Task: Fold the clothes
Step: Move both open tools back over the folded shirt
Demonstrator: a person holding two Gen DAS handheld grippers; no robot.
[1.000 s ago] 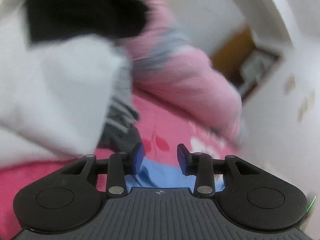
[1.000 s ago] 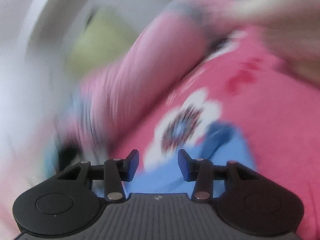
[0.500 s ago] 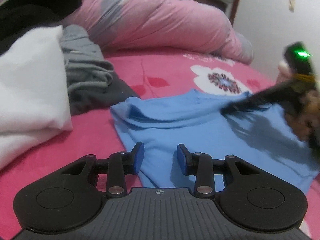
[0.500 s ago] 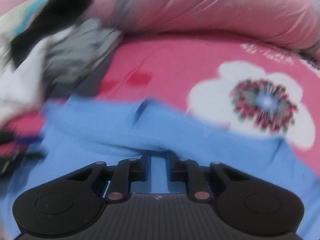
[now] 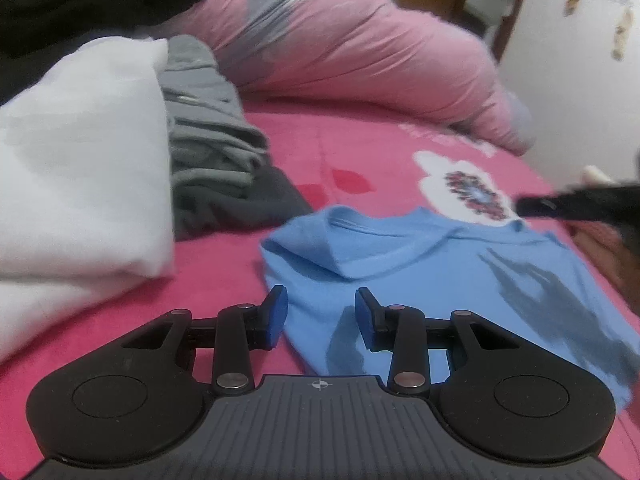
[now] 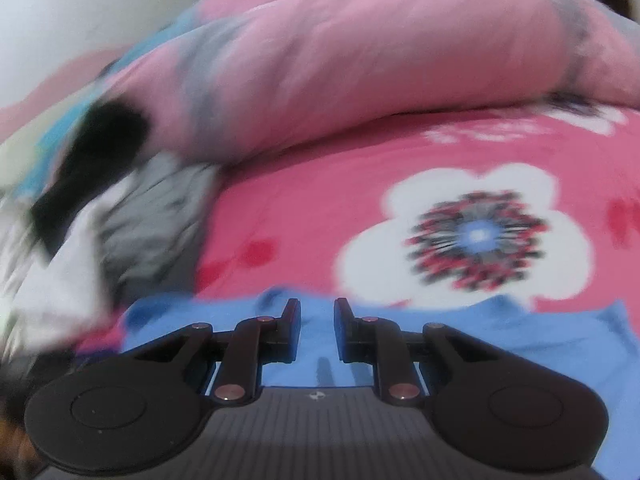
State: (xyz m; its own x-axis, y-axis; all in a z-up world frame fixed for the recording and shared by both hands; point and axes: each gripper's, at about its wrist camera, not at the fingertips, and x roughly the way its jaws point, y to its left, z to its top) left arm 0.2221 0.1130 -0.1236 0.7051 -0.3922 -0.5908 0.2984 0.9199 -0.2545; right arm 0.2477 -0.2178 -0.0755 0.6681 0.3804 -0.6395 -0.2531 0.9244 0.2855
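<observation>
A light blue T-shirt (image 5: 420, 264) lies flat on the pink bed sheet (image 5: 224, 280), its collar toward the far side and its left sleeve folded in. My left gripper (image 5: 321, 312) stands open just above the shirt's near left edge, nothing between its blue pads. The right gripper (image 6: 317, 320) is open low over the blue T-shirt (image 6: 500, 344) near the collar edge, holding nothing. In the left wrist view the right gripper (image 5: 560, 204) shows as a blurred dark shape at the shirt's far right corner.
A folded white garment (image 5: 80, 184) lies to the left, with crumpled grey clothes (image 5: 208, 152) beside it and a black garment (image 5: 80, 8) behind. A rolled pink duvet (image 5: 360, 52) runs along the far side. A white flower print (image 6: 472, 236) marks the sheet beyond the shirt.
The right gripper's fingers, close together on the blue shirt half a second ago, now stand apart. The left gripper has shifted slightly left, staying open over the shirt's edge.
</observation>
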